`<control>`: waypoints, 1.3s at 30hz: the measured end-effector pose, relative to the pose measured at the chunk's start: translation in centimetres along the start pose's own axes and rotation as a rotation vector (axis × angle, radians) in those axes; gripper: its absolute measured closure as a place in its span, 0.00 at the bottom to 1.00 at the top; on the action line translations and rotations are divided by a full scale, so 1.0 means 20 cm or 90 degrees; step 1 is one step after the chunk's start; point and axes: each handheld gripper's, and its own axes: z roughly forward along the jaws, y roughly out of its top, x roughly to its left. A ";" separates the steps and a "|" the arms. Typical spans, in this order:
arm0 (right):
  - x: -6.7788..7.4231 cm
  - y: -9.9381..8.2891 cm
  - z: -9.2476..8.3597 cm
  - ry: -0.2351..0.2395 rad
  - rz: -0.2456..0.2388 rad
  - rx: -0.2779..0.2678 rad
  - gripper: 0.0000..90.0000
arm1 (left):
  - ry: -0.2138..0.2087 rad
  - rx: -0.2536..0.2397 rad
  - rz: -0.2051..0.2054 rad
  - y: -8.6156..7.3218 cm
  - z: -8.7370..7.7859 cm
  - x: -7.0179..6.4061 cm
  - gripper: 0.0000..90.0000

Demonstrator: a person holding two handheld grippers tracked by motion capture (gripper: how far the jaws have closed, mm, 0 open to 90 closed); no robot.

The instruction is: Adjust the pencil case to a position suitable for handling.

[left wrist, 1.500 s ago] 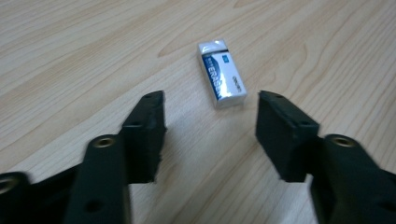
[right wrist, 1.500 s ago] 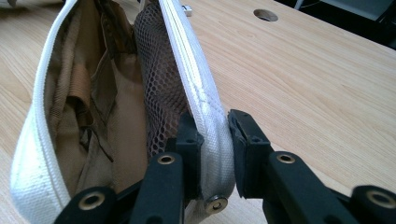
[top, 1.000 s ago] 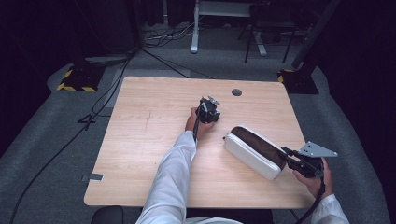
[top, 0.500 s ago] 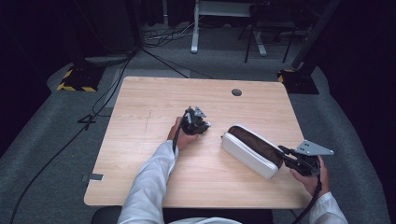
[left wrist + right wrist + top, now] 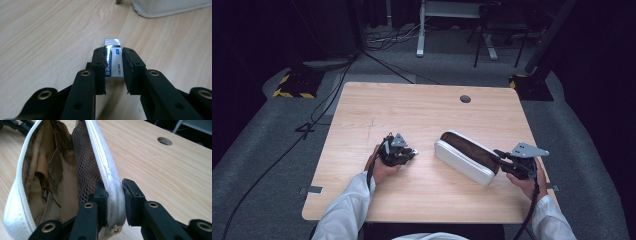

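A white eraser (image 5: 114, 65) with a blue label sits between the pads of my left gripper (image 5: 113, 53), which is shut on it just above the wooden table (image 5: 412, 105). In the high view the left gripper (image 5: 411, 151) is left of centre and points right, toward a white pencil case (image 5: 464, 160). The case lies unzipped, its brown lining and mesh pocket (image 5: 86, 162) showing. My right gripper (image 5: 115, 185) is shut on the case's white zipper rim at its near end. In the high view the right gripper (image 5: 498, 154) is at the case's right end.
A round cable hole (image 5: 465, 99) sits near the table's far edge. Bare wood lies between the eraser and the case. Beyond the table are grey floor, cables (image 5: 312, 120) and yellow-black striped stand bases (image 5: 292, 85).
My left hand has carried the eraser from the table's middle toward the near left. The right gripper and the pencil case have shifted slightly left.
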 end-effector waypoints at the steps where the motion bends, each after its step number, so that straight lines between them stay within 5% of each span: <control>1: 0.01 0.01 0.01 0.004 -0.001 -0.001 0.82 | 0.004 0.001 0.007 -0.01 -0.02 -0.01 0.81; 10: 0.07 0.07 0.09 0.024 -0.011 -0.005 0.80 | 0.014 0.005 0.016 -0.11 -0.11 -0.10 0.81; 19: 0.09 0.10 0.13 0.052 -0.015 -0.005 0.78 | 0.001 0.000 0.006 -0.18 -0.17 -0.16 0.81; 20: 0.09 0.10 0.13 0.054 -0.016 -0.007 0.75 | -0.017 0.001 0.012 -0.18 -0.18 -0.16 0.81; 33: 0.06 0.08 -0.05 0.060 -0.007 -0.057 0.47 | -0.017 0.001 0.016 -0.21 -0.20 -0.18 0.81; 39: -0.02 -0.05 -0.15 0.023 0.004 -0.033 0.43 | -0.015 0.002 0.020 -0.21 -0.21 -0.19 0.81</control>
